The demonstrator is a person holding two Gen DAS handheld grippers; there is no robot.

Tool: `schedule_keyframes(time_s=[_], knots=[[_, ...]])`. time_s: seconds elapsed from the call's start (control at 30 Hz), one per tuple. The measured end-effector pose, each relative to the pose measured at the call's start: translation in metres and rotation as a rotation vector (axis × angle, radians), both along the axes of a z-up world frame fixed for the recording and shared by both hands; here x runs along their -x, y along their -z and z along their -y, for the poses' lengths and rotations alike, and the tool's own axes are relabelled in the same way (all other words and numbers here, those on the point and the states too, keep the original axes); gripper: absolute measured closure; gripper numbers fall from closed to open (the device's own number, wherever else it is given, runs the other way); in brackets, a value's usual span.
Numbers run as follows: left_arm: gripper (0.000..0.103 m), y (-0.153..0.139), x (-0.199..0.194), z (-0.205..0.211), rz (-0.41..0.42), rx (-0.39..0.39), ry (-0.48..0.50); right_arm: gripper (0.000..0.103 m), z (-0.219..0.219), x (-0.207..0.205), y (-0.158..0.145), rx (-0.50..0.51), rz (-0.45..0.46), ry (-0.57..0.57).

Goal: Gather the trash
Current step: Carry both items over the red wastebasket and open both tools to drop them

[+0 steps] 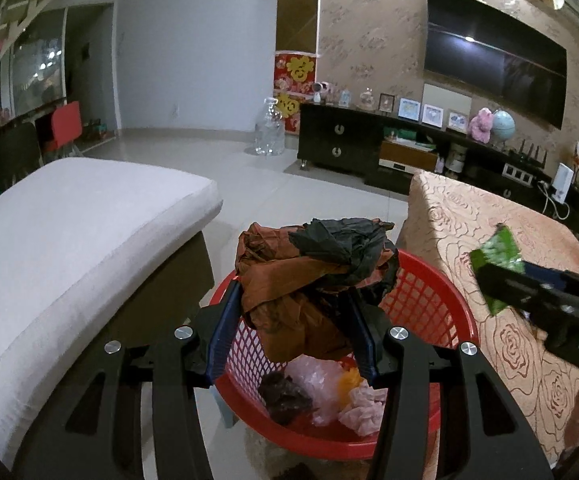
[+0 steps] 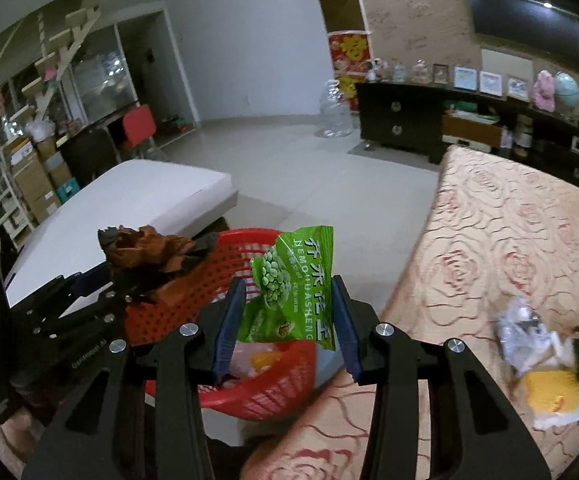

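My left gripper (image 1: 293, 308) is shut on a crumpled brown and black plastic bag (image 1: 305, 276) and holds it over the red mesh basket (image 1: 429, 300). The basket holds several pieces of trash, pink and clear plastic (image 1: 329, 392) among them. My right gripper (image 2: 287, 304) is shut on a green snack packet (image 2: 293, 288), held above the basket's rim (image 2: 281, 392) beside the table. In the left wrist view the right gripper (image 1: 501, 280) comes in from the right with the green packet (image 1: 497, 256). More trash (image 2: 537, 352) lies on the table at the right.
The table with a rose-patterned cloth (image 2: 509, 240) stands right of the basket. A white cushioned sofa seat (image 1: 69, 240) stands to its left. A black TV cabinet (image 1: 369, 148) and a large clear bottle (image 1: 269, 132) stand across the tiled floor.
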State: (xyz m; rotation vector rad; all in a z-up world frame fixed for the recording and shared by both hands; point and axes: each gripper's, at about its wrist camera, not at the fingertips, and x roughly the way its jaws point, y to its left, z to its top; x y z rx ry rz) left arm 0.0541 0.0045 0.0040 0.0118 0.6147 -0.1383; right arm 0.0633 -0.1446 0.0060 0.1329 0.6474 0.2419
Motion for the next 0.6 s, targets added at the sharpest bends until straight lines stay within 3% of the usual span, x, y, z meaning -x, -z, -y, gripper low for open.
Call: schedule_keyframes(time_s=[0.13,0.23,0.37,0.6], knots=[[0.053,0.001,-0.003,-0.003,-0.013,0.015,-0.004,0.059,-0.008,-0.01,0.007,-0.028,-0.032,-0.025],[0.052,0.002,-0.004,-0.006,-0.022,0.02,0.0,0.052,-0.006,-0.015,0.011,-0.06,-0.055,-0.031],[0.042,0.002,-0.005,-0.007,-0.027,0.031,0.005,0.038,-0.005,-0.015,0.01,-0.087,-0.061,-0.031],[0.026,0.0,-0.002,-0.011,-0.013,0.052,-0.003,0.036,0.004,-0.005,0.006,-0.084,-0.039,0.003]])
